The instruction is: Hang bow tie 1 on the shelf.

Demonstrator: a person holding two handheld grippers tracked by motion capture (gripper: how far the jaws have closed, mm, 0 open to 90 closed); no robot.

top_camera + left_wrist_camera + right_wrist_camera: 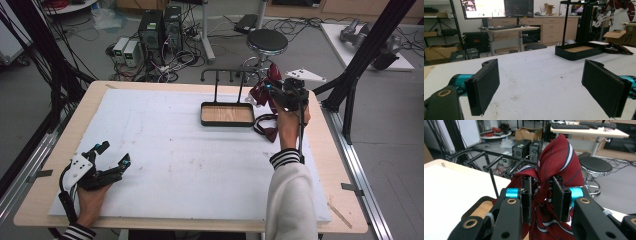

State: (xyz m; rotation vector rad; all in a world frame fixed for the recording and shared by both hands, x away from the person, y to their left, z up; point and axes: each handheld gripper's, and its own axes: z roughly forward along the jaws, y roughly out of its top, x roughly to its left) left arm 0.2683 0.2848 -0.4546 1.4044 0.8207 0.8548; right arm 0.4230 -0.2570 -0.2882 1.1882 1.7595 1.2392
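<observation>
Red tie [559, 160] pinched, right gripper [541, 195] view

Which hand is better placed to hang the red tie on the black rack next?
The right. Its claw is already shut on the red tie, held up right beside the black rack. The left claw rests open and empty at the near left corner of the table, far from both.

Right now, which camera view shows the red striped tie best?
The right gripper view: the red striped tie sits close up, bunched between the right gripper, with its stripes and weave clear. The high view shows the tie small, beside the black rack. The left gripper view shows a part of it far off on the table.
</observation>
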